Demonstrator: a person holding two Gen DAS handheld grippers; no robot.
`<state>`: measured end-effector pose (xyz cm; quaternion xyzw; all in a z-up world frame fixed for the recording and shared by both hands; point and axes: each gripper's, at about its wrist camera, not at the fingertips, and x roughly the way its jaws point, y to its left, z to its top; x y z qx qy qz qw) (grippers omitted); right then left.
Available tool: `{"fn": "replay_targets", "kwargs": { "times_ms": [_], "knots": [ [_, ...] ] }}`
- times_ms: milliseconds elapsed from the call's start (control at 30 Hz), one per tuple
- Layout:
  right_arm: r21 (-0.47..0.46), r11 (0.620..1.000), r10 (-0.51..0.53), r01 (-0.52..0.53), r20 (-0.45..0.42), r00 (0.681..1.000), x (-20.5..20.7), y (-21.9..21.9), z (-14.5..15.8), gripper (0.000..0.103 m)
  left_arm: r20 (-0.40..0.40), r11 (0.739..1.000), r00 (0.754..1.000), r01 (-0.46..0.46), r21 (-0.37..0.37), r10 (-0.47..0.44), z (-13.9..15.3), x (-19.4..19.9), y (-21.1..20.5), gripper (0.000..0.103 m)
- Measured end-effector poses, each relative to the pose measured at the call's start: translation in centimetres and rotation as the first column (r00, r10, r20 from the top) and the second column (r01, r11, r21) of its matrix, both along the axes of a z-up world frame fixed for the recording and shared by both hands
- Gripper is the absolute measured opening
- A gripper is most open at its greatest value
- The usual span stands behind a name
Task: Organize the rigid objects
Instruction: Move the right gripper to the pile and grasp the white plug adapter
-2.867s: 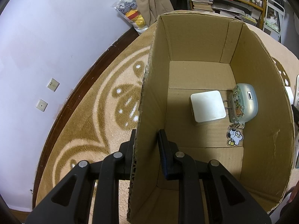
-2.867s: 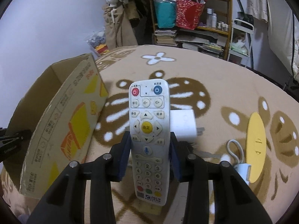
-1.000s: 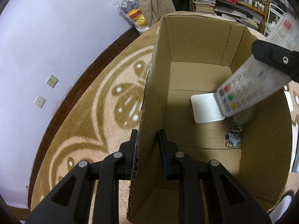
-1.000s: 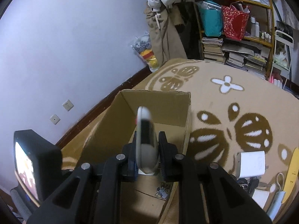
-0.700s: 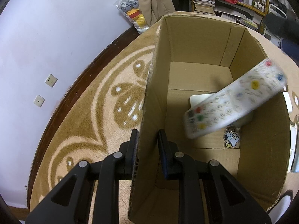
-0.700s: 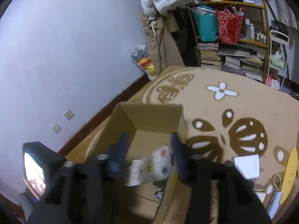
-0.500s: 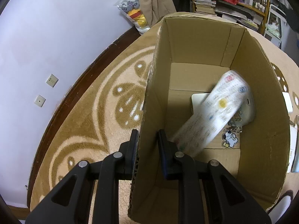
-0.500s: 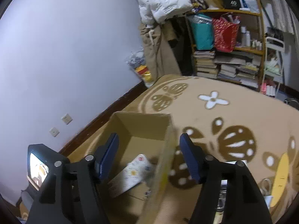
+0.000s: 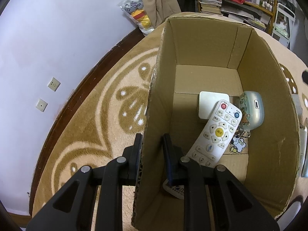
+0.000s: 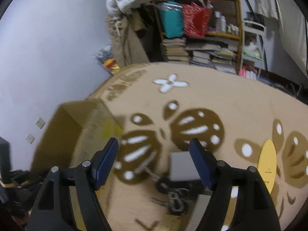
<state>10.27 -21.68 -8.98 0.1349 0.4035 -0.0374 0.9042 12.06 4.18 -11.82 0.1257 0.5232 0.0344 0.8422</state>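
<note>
My left gripper (image 9: 152,146) is shut on the left wall of the open cardboard box (image 9: 154,115). Inside the box lies a white remote control (image 9: 215,134), face up, its top end resting on a white square charger (image 9: 209,100). A pale green case with a cartoon keychain (image 9: 250,111) lies beside them. My right gripper (image 10: 154,157) is open and empty above the carpet, to the right of the box (image 10: 92,127). Below it on the carpet lie a white charger (image 10: 182,167), keys (image 10: 173,200) and a yellow oval object (image 10: 267,163).
The box stands on a tan patterned carpet (image 9: 92,127) near a lilac wall with sockets (image 9: 53,83). A shelf with books and bags (image 10: 198,38) stands at the back. A bag of plush toys (image 9: 134,11) leans on the wall.
The right gripper opened over the box and the remote dropped in, settling on the white charger. The right gripper then swung right, out over the carpet. The left gripper kept its hold.
</note>
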Motion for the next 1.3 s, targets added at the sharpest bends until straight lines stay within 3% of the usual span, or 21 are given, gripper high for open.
{"fn": "replay_targets", "kwargs": {
  "times_ms": [333,700,833,1300],
  "knots": [
    [0.009,0.998,-0.057,0.058,-0.097,0.994,0.1,-1.9,-5.1,0.081,-0.001,1.0,1.0,0.0,0.013,0.0,-0.1,0.0,-0.2,0.021],
    [-0.082,0.993,-0.094,0.086,-0.098,0.991,0.1,-2.4,-6.1,0.081,0.001,1.0,1.0,0.005,0.027,-0.005,-0.1,-0.1,-0.6,0.021],
    [0.006,0.992,-0.127,0.127,-0.072,0.989,-0.5,-3.7,-6.4,0.081,0.001,0.999,1.0,0.005,0.031,-0.005,-0.1,-0.1,-0.6,0.021],
    [0.043,0.993,-0.103,0.107,-0.09,0.991,-0.3,-3.6,-7.2,0.084,0.001,1.0,1.0,0.006,0.03,-0.006,-0.1,-0.1,-0.6,0.021]
  ]
}}
